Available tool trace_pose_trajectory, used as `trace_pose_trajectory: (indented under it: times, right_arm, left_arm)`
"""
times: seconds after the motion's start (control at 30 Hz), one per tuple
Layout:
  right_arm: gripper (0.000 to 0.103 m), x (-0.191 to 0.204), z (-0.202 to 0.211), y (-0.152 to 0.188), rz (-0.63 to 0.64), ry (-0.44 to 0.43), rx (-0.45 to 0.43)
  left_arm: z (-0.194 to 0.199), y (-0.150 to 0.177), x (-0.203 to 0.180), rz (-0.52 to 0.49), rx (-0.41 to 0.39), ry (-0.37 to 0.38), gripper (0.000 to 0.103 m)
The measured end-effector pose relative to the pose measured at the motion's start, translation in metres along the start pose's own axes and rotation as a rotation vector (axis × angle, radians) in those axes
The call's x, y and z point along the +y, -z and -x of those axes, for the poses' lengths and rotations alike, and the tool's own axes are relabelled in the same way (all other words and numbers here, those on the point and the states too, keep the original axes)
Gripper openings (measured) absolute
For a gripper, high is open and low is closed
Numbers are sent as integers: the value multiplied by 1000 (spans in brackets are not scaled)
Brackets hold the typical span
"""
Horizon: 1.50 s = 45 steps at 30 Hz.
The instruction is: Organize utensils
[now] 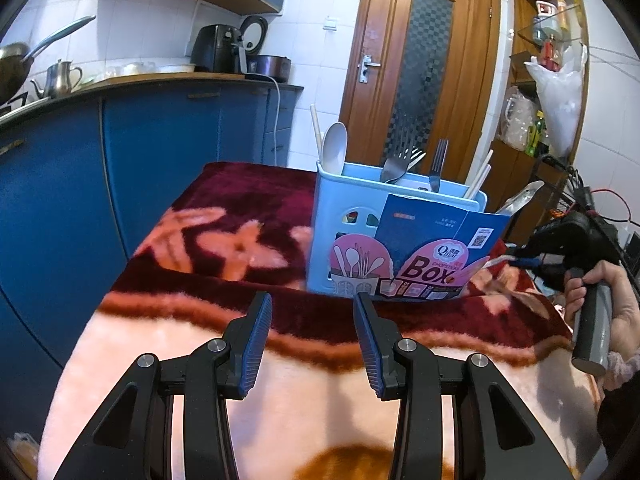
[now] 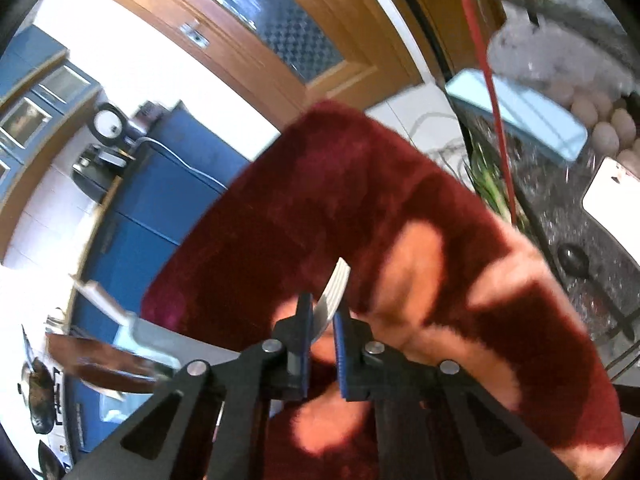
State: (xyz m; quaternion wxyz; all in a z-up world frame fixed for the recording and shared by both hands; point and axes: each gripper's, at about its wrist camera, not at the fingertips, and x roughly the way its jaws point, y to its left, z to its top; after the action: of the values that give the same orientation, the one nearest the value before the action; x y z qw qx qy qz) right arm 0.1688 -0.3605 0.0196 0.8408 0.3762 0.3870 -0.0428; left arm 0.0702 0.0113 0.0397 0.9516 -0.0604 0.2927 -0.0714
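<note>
A: Where does the fork (image 2: 334, 294) sit at this moment?

B: It is pinched between the fingers of the right gripper (image 2: 323, 322), tines poking up and out past the tips toward one o'clock in the right wrist view. The grip lands close under the tines; the handle is hidden behind the fingers. That view is tilted and blurred, so the exact angle of the fork cannot be told.

A: And where should it go?

B: Judging by the task, into the blue holder (image 1: 352, 240) standing on the red blanket (image 1: 224, 216). From the left wrist view the holder is at twelve o'clock, already carrying a white spoon (image 1: 335, 142), other forks (image 1: 438, 164) and chopsticks (image 1: 478, 178). The right gripper is seen at three o'clock of the holder, near it.

A: What makes the drop go well?

B: Probably lifting the fork above the rim, turning it upright, and lowering it into a free slot near the other forks, clear of the printed card (image 1: 424, 248) on the front. A tall light holder may tip if knocked.

A: The left gripper (image 1: 314, 336)?

B: It is spread wide and holds nothing, hovering low over the blanket at six o'clock of the holder, ready to steady it.
</note>
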Motion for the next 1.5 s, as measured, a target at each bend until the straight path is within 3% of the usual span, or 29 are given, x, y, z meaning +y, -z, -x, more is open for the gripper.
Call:
trace_pose_trajectory:
  times: [0.13, 0.33, 0.83, 0.93, 1.3, 1.5]
  right_arm:
    - [5, 7, 26, -4, -33, -117, -95]
    - [4, 29, 71, -2, 16, -193, -252]
    - [4, 101, 154, 22, 384, -136, -632]
    - [4, 118, 159, 31, 473, -132, -667]
    - [4, 154, 96, 56, 714, -50, -580]
    - [4, 155, 56, 66, 781, -27, -399]
  left_arm:
    - [2, 0, 0, 2, -6, 0, 43]
    - [6, -1, 0, 7, -18, 0, 43]
    - [5, -1, 4, 13, -13, -6, 43]
    - [5, 0, 4, 12, -15, -7, 43]
    - [5, -4, 11, 23, -17, -7, 43]
    - [2, -4, 15, 36, -14, -9, 43]
